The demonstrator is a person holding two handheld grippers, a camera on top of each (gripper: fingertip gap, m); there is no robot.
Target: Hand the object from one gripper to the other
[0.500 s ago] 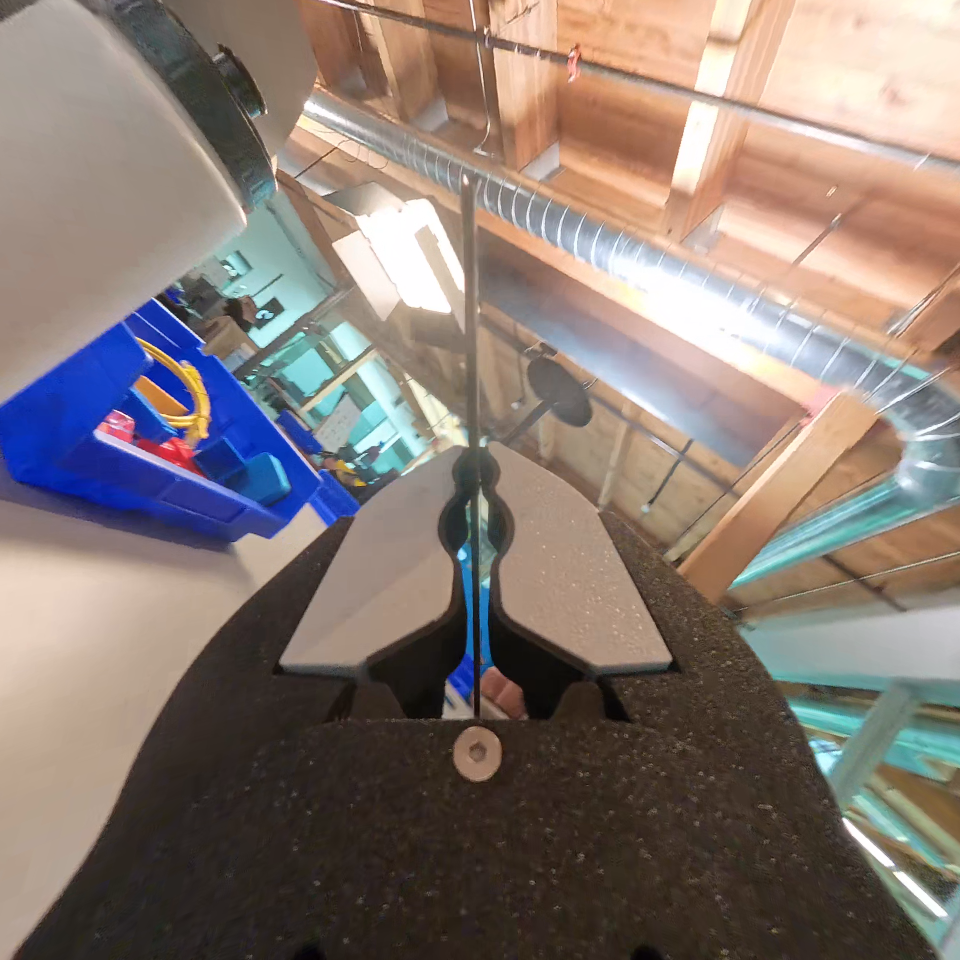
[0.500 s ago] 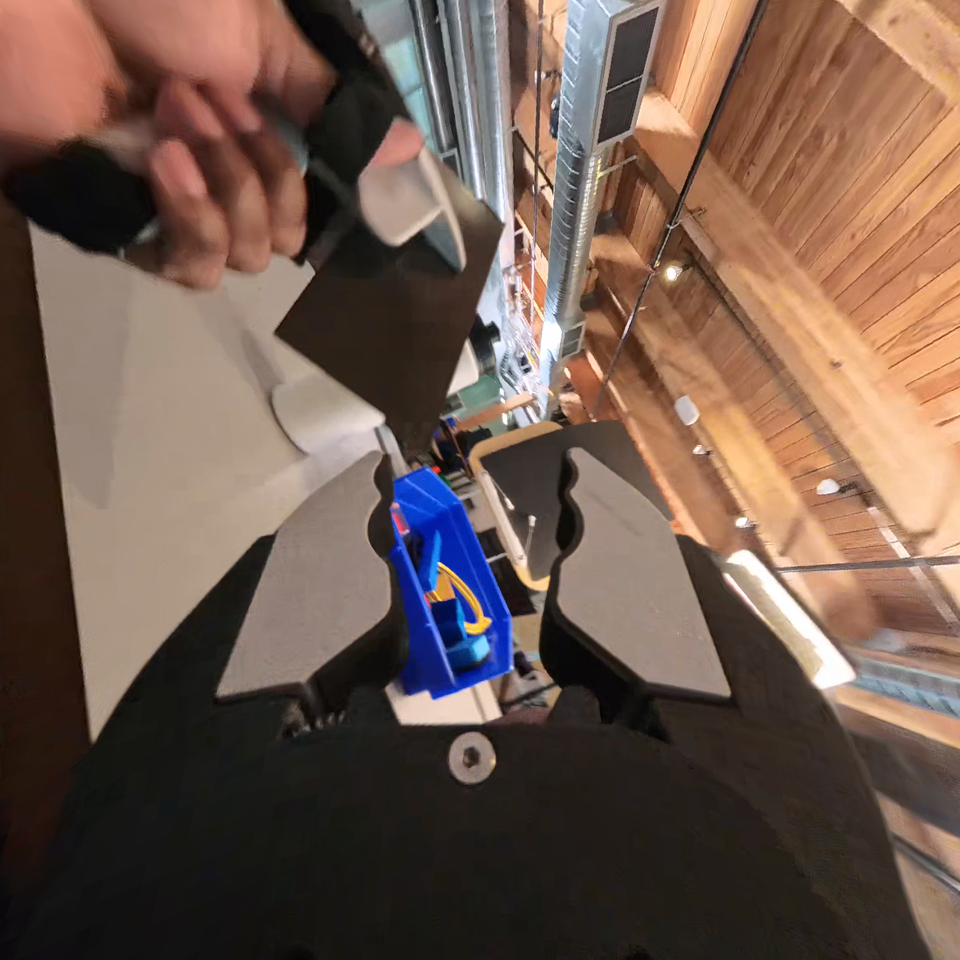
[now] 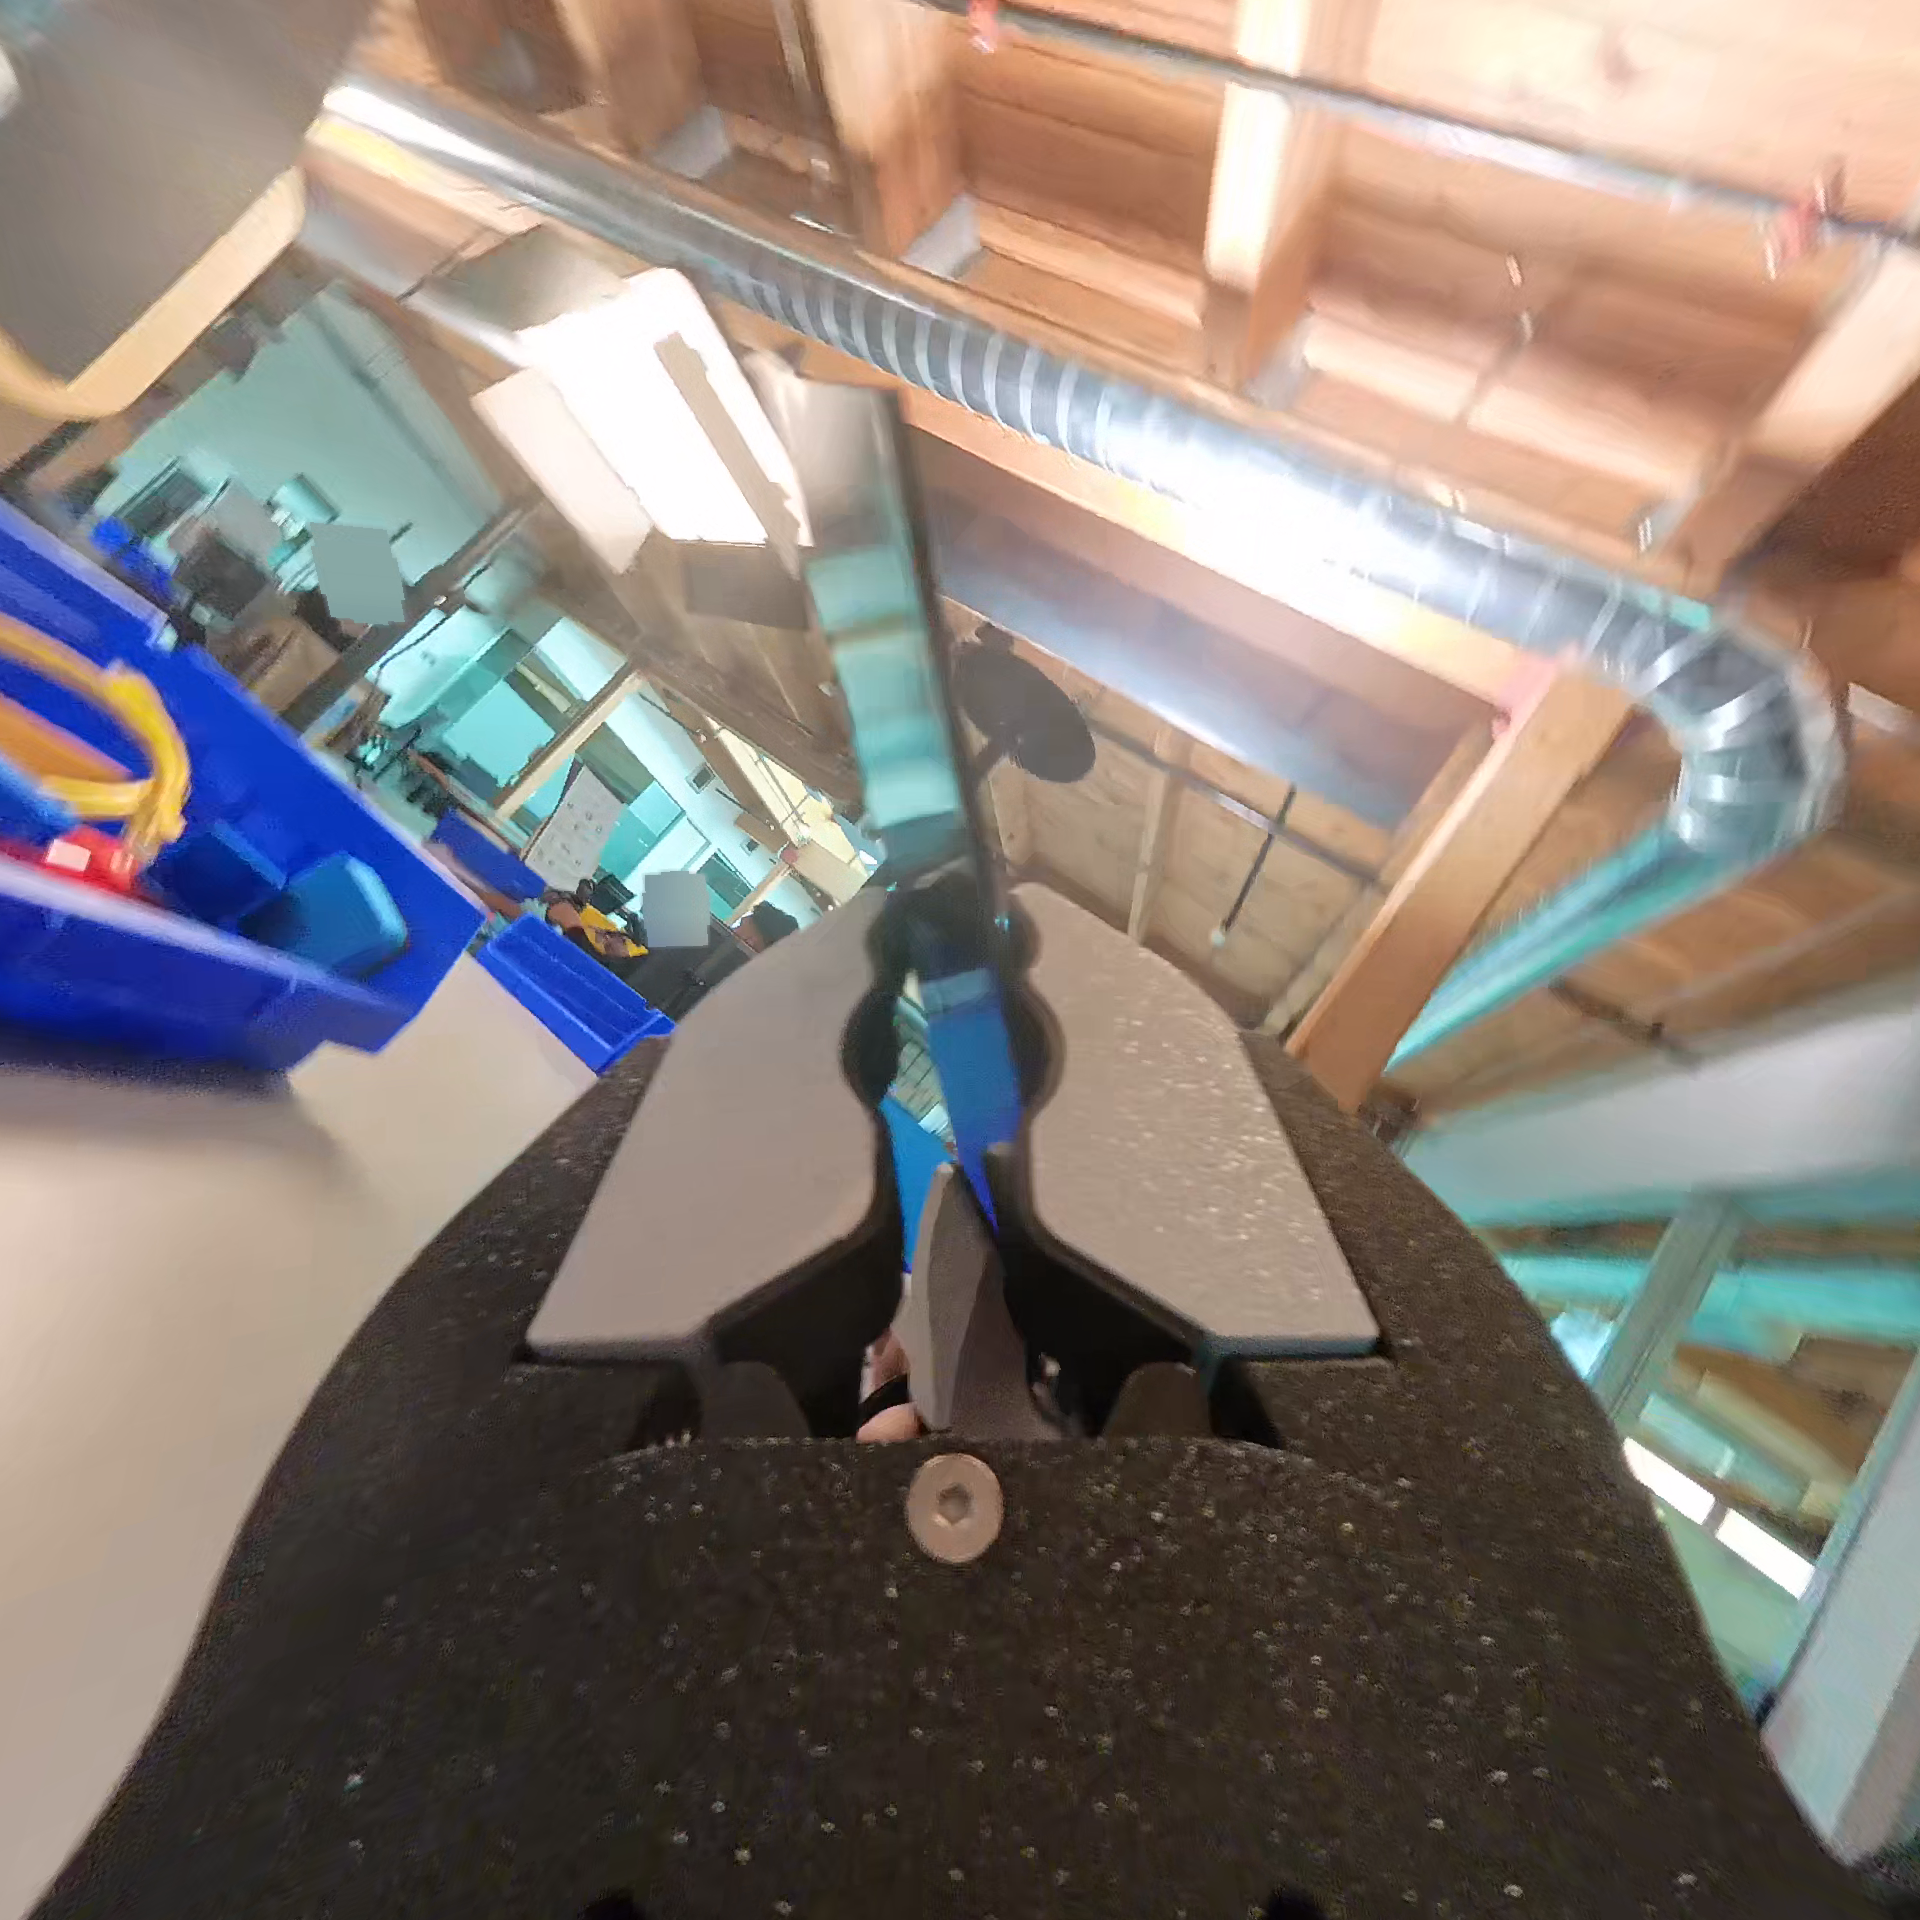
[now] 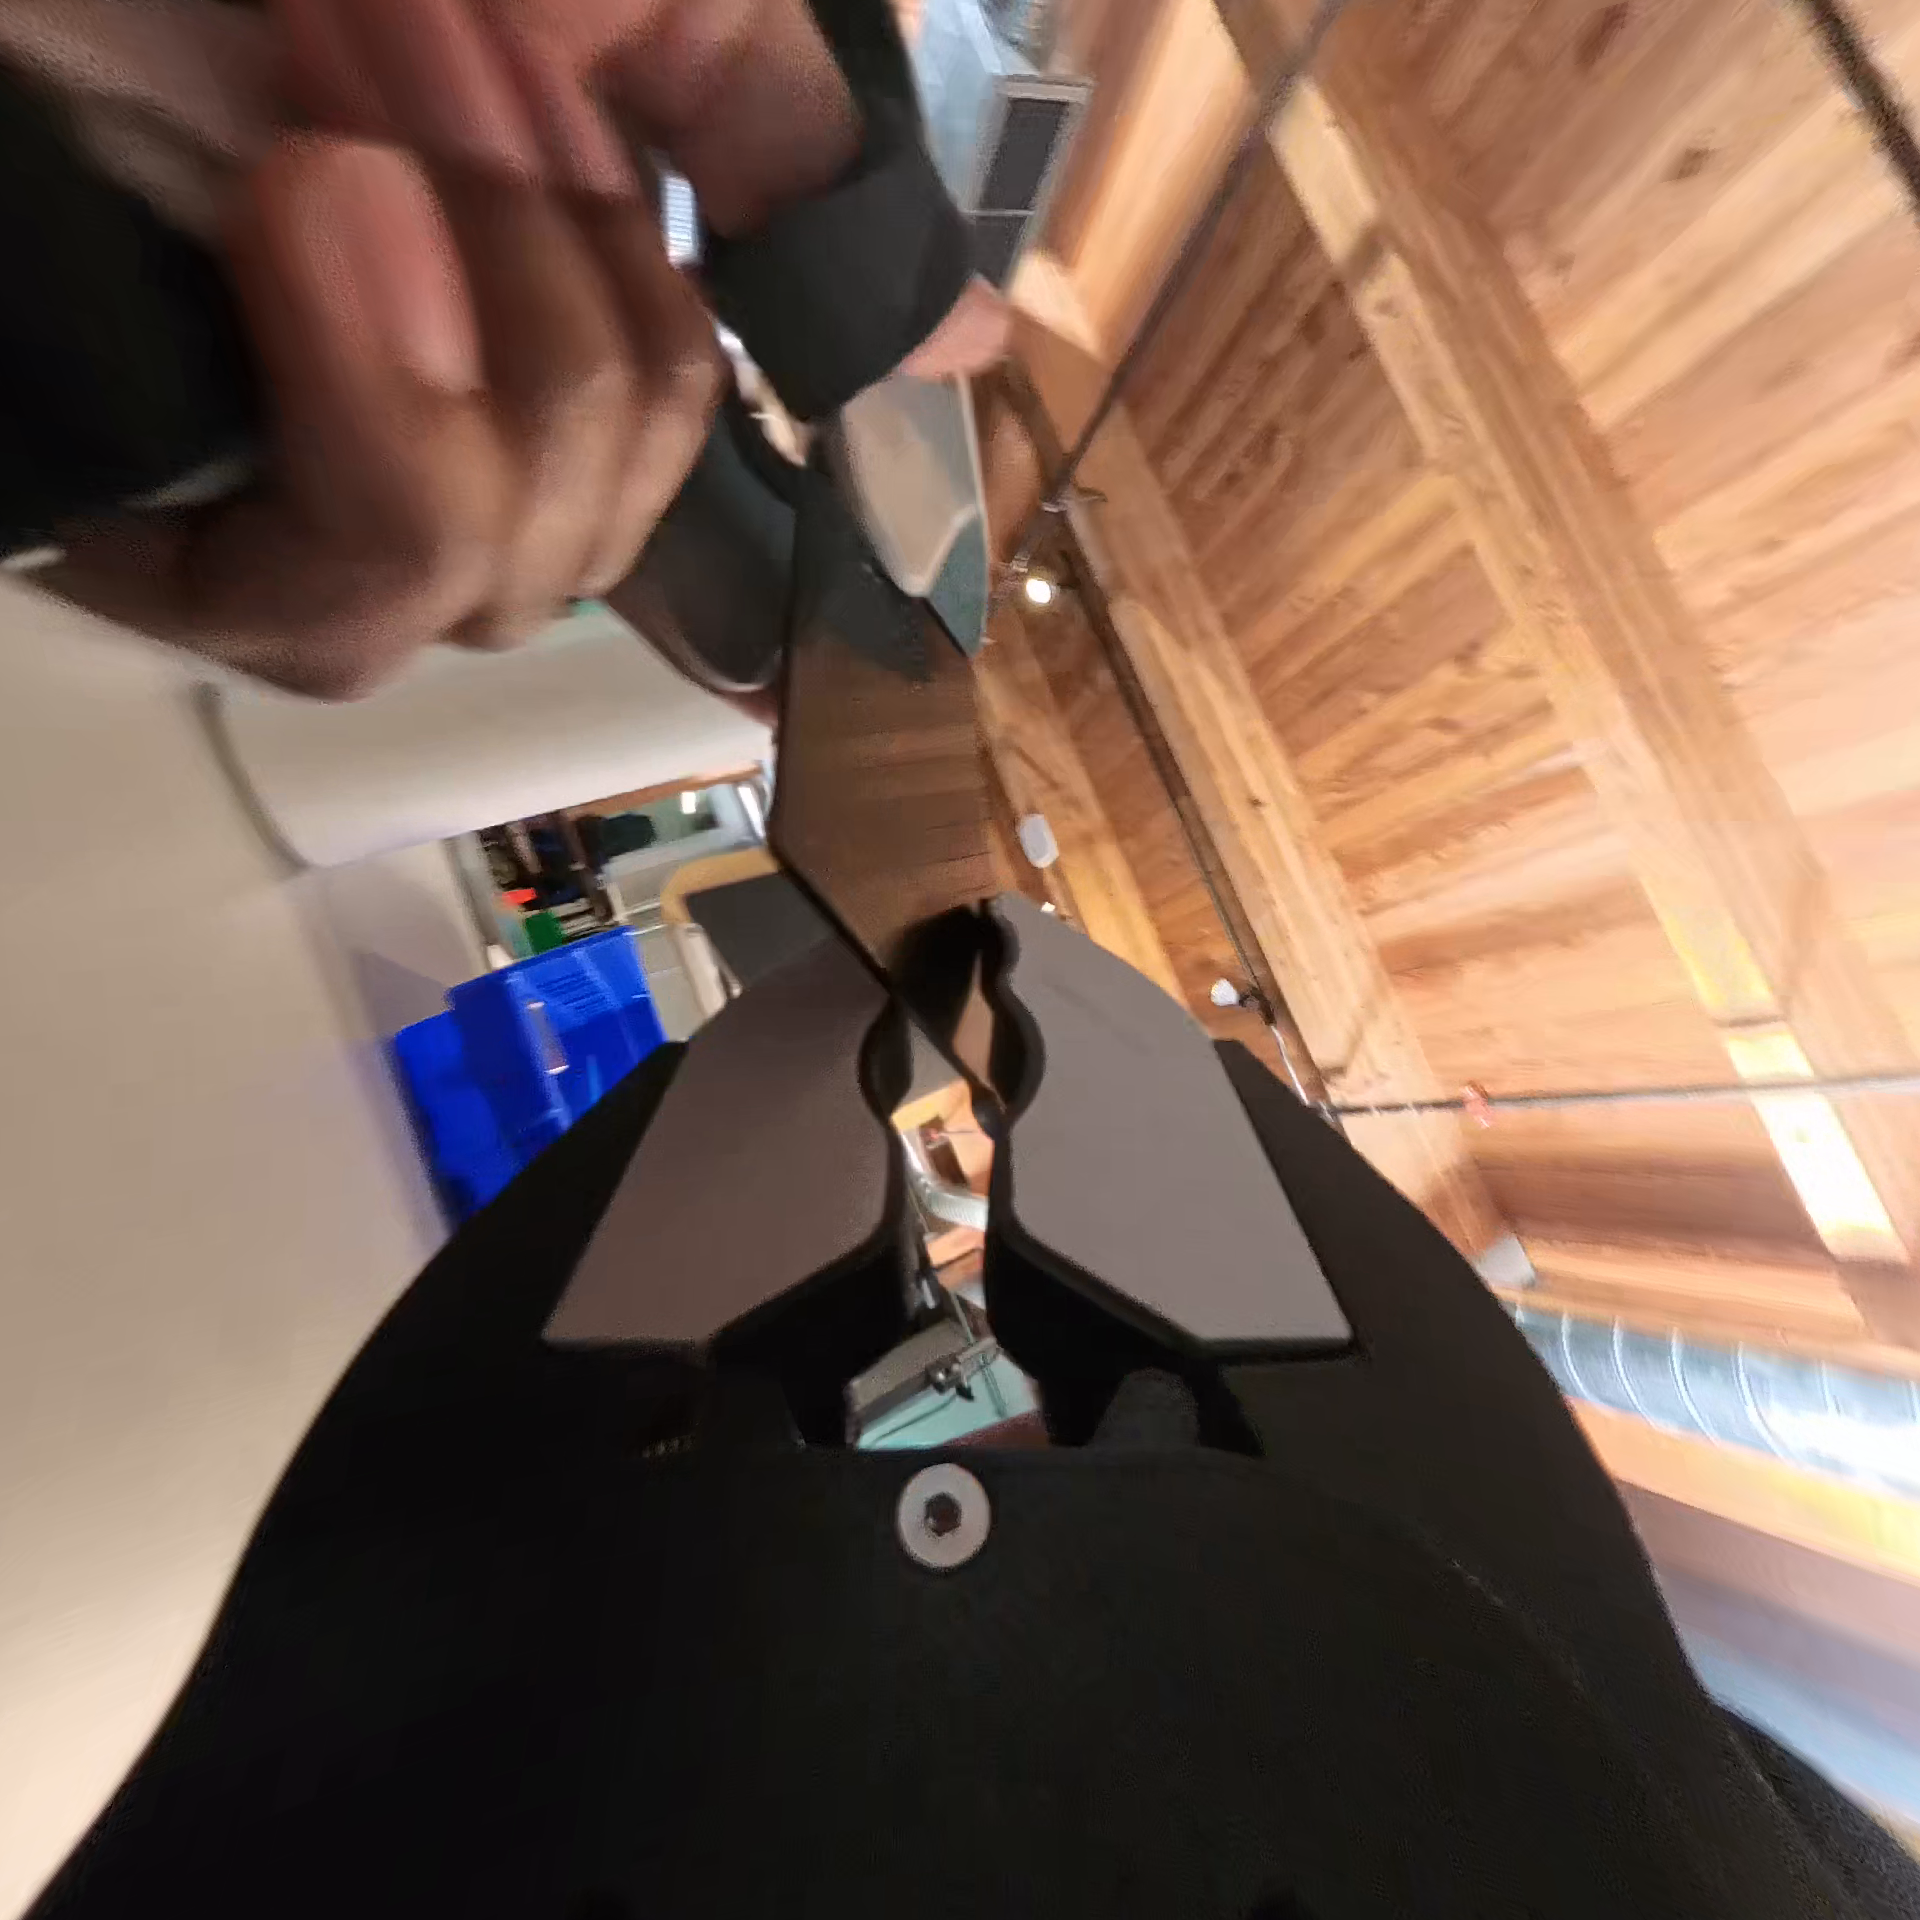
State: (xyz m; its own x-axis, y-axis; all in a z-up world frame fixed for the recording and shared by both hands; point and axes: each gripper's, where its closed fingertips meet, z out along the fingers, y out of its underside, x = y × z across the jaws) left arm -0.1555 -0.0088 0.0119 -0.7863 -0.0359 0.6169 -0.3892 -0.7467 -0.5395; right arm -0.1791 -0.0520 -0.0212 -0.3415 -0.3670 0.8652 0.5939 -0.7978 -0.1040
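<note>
The object is a thin, dark, glossy plate [image 3: 883, 623] that mirrors the room. In the left wrist view it stands tilted between my left gripper's [image 3: 951, 935] fingers, which are slightly parted; it leans on the right-hand finger. A grey finger [image 3: 951, 1299] of the other gripper shows low in the gap. In the right wrist view my right gripper [image 4: 940, 966] is shut on the lower corner of the plate [image 4: 883, 790]. The left gripper [image 4: 821, 551], held by a hand [image 4: 416, 343], straddles the plate's upper end.
Blue bins [image 3: 260, 831] with yellow and red parts stand on the white table [image 3: 156, 1351]; one bin shows in the right wrist view [image 4: 530, 1039]. Overhead are wooden beams and a metal duct [image 3: 1143, 416].
My right gripper moved up to the plate and shut on its lower corner. My left gripper's fingers parted a little, and the plate tilted between them.
</note>
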